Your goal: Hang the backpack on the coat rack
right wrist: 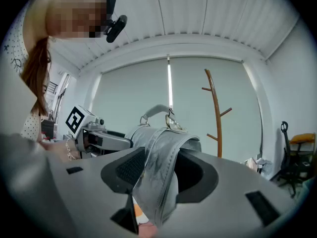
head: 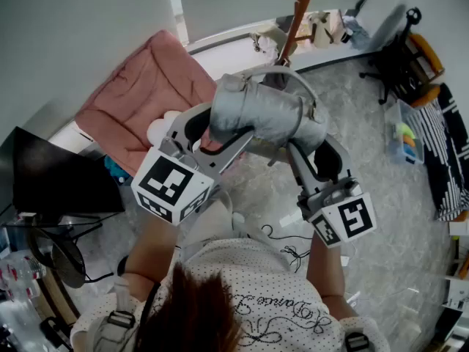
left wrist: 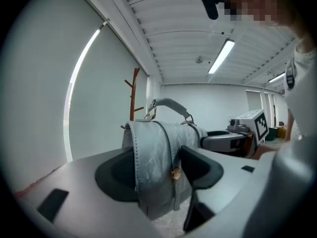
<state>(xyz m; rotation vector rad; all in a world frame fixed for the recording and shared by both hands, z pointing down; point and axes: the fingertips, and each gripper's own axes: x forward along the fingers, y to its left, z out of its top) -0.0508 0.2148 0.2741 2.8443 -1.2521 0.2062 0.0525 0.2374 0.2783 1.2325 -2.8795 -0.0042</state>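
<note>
Grey backpack [head: 267,112] held up off the floor, handle on top | left gripper [left wrist: 158,172] clamped on one end | right gripper [right wrist: 161,172] clamped on the other | wooden coat rack [head: 297,13] stands just beyond

A pink quilt [head: 139,97] lies by the wall, a dark monitor [head: 58,174] just beside it. Across the marbled floor [head: 410,226] sit a black office chair [head: 396,64], a clear bin [head: 407,141] and striped cloth [head: 447,160].

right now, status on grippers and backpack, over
Left gripper and right gripper both shut on backpack. Backpack held up, handle on top, not yet on rack. Nothing seen between it and rack.
</note>
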